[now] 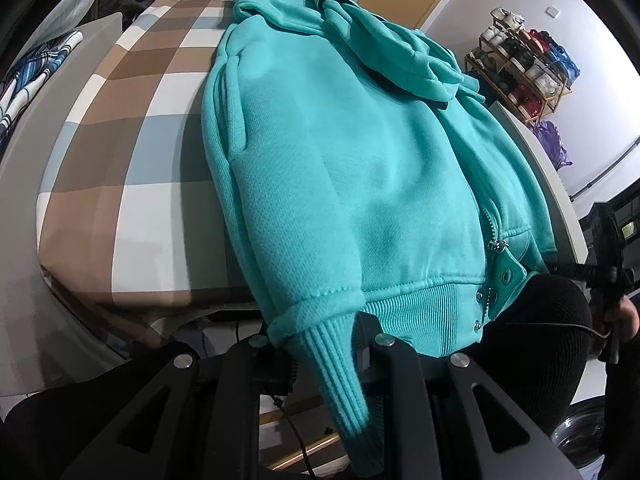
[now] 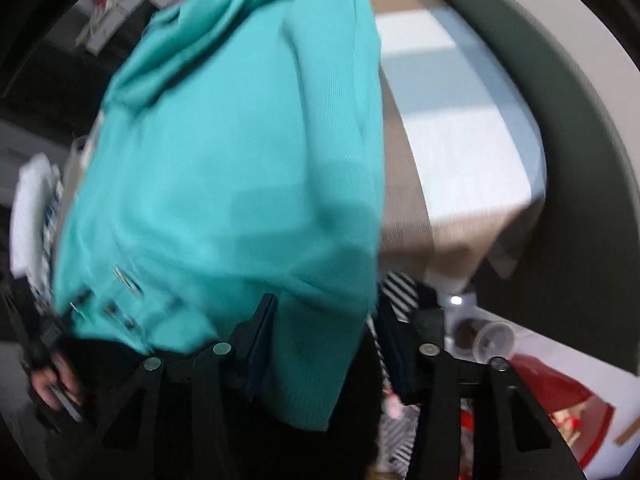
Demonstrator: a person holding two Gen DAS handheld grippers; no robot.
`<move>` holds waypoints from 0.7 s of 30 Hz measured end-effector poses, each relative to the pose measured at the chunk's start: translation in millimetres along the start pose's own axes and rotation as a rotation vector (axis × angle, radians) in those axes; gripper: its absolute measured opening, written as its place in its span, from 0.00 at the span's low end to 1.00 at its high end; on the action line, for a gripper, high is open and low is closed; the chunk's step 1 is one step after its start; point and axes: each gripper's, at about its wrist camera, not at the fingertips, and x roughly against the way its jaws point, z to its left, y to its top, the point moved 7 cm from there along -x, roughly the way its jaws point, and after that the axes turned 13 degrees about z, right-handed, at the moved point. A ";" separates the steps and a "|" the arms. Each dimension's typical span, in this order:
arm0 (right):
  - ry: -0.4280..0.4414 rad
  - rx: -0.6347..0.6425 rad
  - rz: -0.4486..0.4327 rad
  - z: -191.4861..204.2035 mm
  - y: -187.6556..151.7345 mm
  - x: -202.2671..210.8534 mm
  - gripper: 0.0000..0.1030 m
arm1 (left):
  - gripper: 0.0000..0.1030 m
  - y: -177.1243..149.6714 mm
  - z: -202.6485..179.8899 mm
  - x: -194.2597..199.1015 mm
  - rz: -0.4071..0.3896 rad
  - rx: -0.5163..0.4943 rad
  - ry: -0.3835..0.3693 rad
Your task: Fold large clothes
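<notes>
The right wrist view is smeared with motion blur, so the teal hoodie's [image 2: 224,168] snaps show as streaks. In the left wrist view, its ribbed cuff [image 1: 340,380] hides the gap between the fingers [image 1: 276,364].

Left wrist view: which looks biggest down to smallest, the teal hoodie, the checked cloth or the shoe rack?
1. Teal hoodie, filling most of the picture.
2. Checked cloth.
3. Shoe rack, smallest, though it stands far back, so its true size is unsure.
</notes>
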 end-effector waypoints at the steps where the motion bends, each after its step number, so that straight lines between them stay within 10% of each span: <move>1: 0.003 -0.005 -0.003 -3.5 -1.0 0.0 0.45 | 0.13 -0.4 0.1 0.2 -0.001 0.001 0.000; 14: 0.425 -0.093 -0.015 -17.7 19.2 -0.9 0.48 | 0.25 -0.4 -2.4 0.2 0.027 0.014 -0.099; 21: 0.444 -0.038 -0.063 -4.7 10.8 5.9 0.05 | 0.08 -1.6 -12.8 18.2 0.026 -0.010 -0.187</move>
